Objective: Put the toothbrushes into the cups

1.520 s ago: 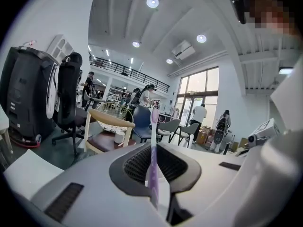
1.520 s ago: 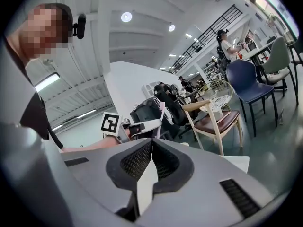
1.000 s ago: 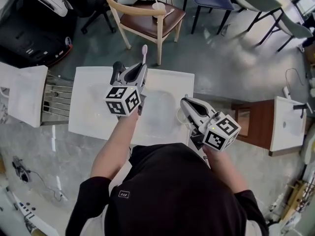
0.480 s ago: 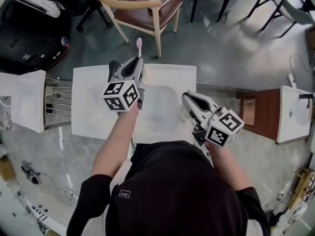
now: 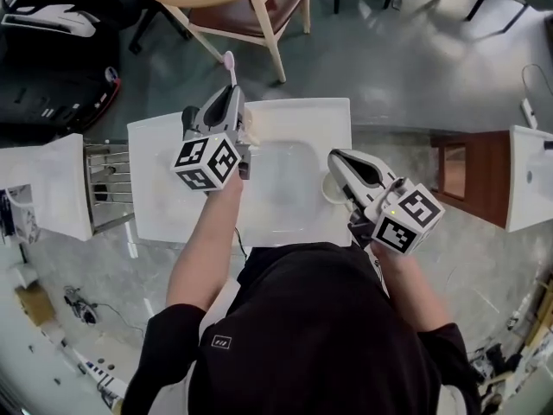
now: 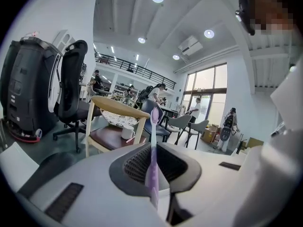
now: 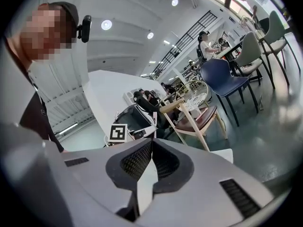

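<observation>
A pink-purple toothbrush (image 5: 230,62) sticks out forward from my left gripper (image 5: 232,92), which is shut on its handle near the far edge of the white washstand (image 5: 164,206). In the left gripper view the toothbrush (image 6: 152,160) stands upright between the jaws, bristle head up. My right gripper (image 5: 339,157) hovers over the washstand's right side, and its jaw tips meet with nothing between them (image 7: 150,144). Under it shows a round white rim, seemingly a cup (image 5: 327,192), mostly hidden by the gripper.
A shallow basin (image 5: 285,175) is sunk into the washstand's middle. Beyond the far edge stand a wooden chair (image 5: 251,11) and a black machine (image 5: 52,67). A metal rack (image 5: 108,184) and a white table (image 5: 43,188) lie left, with a brown stand (image 5: 467,175) to the right.
My left gripper has carried the toothbrush a little further toward the washstand's far edge. The right gripper has shifted slightly over the right side. The head view has tilted.
</observation>
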Demonstrator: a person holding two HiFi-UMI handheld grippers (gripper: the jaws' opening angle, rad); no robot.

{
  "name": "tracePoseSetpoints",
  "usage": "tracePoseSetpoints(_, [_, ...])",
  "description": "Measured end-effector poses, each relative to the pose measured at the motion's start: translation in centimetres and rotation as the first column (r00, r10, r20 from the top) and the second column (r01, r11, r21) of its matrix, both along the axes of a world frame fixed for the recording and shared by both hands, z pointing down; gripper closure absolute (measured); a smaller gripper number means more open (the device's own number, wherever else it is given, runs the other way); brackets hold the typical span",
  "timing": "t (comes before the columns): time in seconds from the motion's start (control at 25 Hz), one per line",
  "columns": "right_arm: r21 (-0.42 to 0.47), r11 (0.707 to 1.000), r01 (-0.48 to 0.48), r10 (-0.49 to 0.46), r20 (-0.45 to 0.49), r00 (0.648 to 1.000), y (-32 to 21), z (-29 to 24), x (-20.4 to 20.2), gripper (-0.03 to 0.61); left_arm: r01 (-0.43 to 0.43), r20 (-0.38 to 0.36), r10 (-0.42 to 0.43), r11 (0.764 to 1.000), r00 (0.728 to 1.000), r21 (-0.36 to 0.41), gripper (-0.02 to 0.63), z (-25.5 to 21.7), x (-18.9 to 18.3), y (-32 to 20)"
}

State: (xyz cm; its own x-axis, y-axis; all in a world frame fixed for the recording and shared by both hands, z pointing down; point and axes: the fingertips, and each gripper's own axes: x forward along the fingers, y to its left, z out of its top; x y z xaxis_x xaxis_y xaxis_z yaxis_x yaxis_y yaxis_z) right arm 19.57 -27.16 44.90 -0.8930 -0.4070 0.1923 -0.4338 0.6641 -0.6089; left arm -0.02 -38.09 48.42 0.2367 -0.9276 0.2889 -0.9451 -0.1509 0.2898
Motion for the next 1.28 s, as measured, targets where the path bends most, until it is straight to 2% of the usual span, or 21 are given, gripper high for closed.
tracePoseSetpoints(0.36, [-0.013,1.000,-0.006,0.006,-0.004,1.000,-0.7,0.9,0.8,0.551,-0.041,0.037,0.042,0.999,0.998,-0.024,0.566,2.2,0.4,-0.6])
tracePoseSetpoints(0.6, [-0.021,1.000,-0.014,0.013,-0.009,1.000,-1.0,1.2,1.3,0.551,-0.063,0.057,0.067,0.995,0.996,-0.074,0.566,4.1,1.0,-0.8])
tracePoseSetpoints(0.84, [-0.026,1.000,-0.015,0.015,-0.005,1.000,-0.7,1.1,1.5,0.551,-0.064,0.042,0.070,0.990,0.997,-0.127,0.566,5.3,1.2,-0.2])
tracePoseSetpoints(1.28, [-0.020,1.000,0.009,-0.009,-0.001,1.000,1.1,0.2,1.1,0.551,-0.049,0.031,0.051,0.997,0.998,-0.054,0.531,2.5,1.0,1.3])
